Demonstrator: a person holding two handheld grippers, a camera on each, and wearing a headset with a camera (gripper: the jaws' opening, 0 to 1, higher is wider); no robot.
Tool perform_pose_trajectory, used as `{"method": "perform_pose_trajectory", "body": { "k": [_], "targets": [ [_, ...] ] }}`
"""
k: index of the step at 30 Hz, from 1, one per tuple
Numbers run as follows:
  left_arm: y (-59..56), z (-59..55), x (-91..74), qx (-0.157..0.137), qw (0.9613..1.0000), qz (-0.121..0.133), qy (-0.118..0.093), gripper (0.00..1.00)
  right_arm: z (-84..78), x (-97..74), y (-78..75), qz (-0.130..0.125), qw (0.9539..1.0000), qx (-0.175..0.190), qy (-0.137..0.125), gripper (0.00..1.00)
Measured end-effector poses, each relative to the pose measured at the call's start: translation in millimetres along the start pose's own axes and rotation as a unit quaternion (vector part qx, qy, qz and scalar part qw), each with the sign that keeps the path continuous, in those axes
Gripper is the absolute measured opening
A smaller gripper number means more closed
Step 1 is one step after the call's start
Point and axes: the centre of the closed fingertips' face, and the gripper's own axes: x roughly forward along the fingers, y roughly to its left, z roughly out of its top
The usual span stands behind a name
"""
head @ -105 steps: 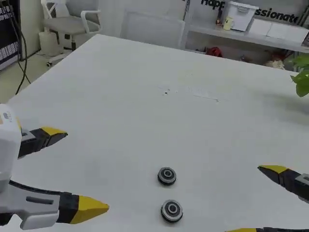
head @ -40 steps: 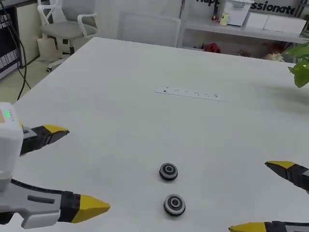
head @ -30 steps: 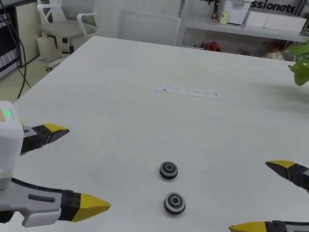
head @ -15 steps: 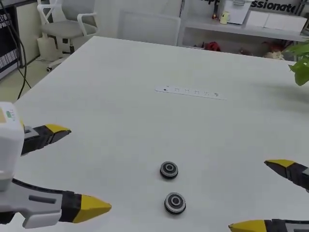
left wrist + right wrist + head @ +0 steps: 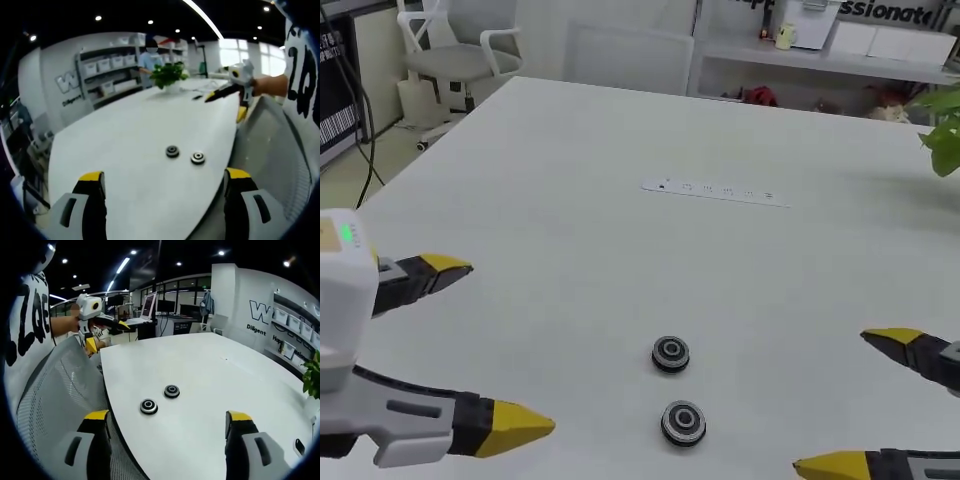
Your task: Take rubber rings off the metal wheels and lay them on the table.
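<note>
Two small metal wheels with black rubber rings lie flat on the white table (image 5: 570,200), close to its near edge: a farther wheel (image 5: 670,354) and a nearer wheel (image 5: 683,422). In the left gripper view they are the farther wheel (image 5: 172,151) and nearer wheel (image 5: 198,158); in the right gripper view, the farther wheel (image 5: 171,391) and nearer wheel (image 5: 148,406). My left gripper (image 5: 495,347) (image 5: 164,176) is open, left of the wheels. My right gripper (image 5: 847,401) (image 5: 168,415) is open to their right. Both hold nothing, well apart from the wheels.
A flush row of sockets (image 5: 715,191) sits mid-table. A green plant (image 5: 945,130) stands at the far right. A white chair (image 5: 460,50) and shelves stand beyond the table. A grey mesh chair back (image 5: 55,390) lies along the table's near edge.
Both grippers have edged slightly inward toward the wheels, still open. The wheels have not moved. The head camera has tilted a little since the oldest frame.
</note>
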Motion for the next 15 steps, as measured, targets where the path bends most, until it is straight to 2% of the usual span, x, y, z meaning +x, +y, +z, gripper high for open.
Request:
{"method": "perform_pose_trajectory", "body": {
  "k": [15],
  "targets": [
    [1.2,1.4,6.3,0.005,0.9999,-0.012,0.003,1.0,4.1,10.4,8.9,0.034,0.9994,-0.006,0.005,0.86]
  ]
}}
